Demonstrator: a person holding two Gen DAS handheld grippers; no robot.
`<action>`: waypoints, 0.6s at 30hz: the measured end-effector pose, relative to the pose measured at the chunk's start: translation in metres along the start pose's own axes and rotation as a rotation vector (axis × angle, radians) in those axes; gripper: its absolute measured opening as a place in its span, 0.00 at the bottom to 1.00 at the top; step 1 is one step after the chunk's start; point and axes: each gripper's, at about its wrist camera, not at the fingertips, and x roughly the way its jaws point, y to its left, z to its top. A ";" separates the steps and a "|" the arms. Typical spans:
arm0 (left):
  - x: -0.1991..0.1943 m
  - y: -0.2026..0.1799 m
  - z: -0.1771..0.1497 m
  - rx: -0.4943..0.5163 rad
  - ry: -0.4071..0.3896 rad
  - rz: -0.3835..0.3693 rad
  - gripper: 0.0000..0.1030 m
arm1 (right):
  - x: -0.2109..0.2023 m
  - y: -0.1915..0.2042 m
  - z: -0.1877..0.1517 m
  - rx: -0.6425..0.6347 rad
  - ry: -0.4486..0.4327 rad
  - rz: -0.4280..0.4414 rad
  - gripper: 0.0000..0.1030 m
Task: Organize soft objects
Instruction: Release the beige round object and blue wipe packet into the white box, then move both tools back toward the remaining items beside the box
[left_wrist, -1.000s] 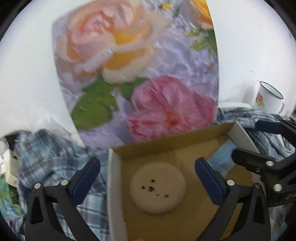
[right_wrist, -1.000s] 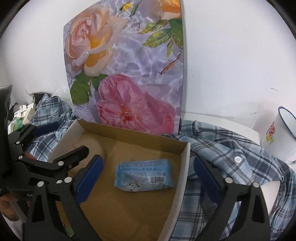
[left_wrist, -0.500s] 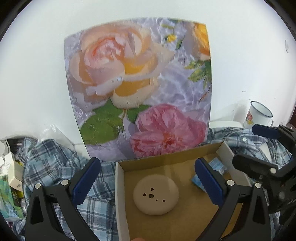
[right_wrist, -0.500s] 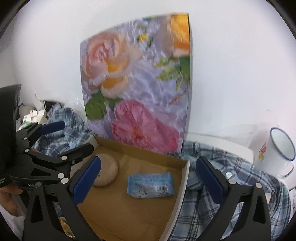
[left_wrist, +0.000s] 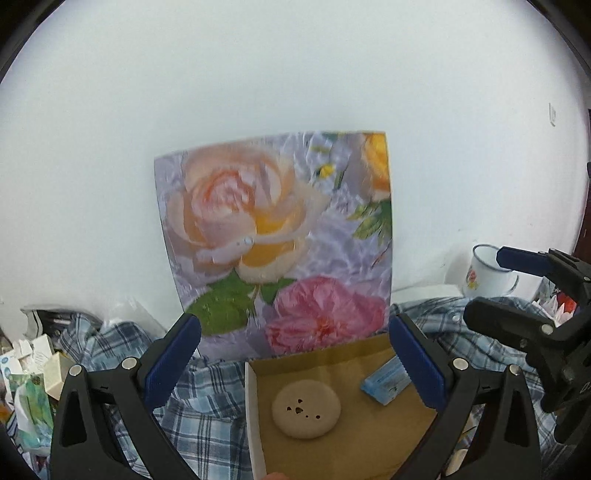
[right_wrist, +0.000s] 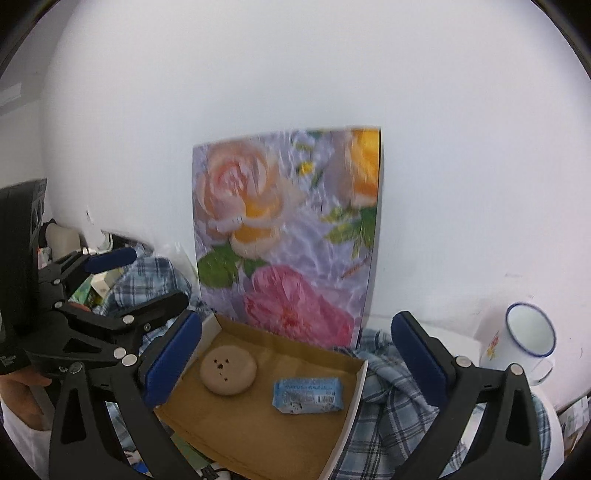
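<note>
Both the left gripper (left_wrist: 293, 354) and right gripper (right_wrist: 295, 350) hovered empty, fingers spread. The beige sponge (right_wrist: 228, 370) and tissue pack (right_wrist: 308, 395) lay inside the cardboard box (right_wrist: 360, 384); reaching carelessly might snag the plaid shirt (right_wrist: 399, 402) along its right edge.

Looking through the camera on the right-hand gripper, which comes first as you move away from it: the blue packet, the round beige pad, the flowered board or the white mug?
1. Blue packet, in the cardboard box, nearest the right gripper.
2. Round beige pad, in the box, to the packet's left, slightly farther back.
3. White mug, off to the right, beyond the plaid shirt.
4. Flowered board, upright behind the box; mug and board are hard to rank.
</note>
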 end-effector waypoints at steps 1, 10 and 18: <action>-0.004 -0.001 0.002 0.002 -0.009 -0.001 1.00 | -0.006 0.001 0.003 -0.002 -0.014 0.003 0.99; -0.043 -0.007 0.014 0.035 -0.081 -0.029 1.00 | -0.051 0.015 0.020 -0.038 -0.106 -0.014 0.99; -0.077 -0.011 0.023 0.047 -0.129 -0.045 1.00 | -0.078 0.023 0.029 -0.077 -0.154 -0.032 0.99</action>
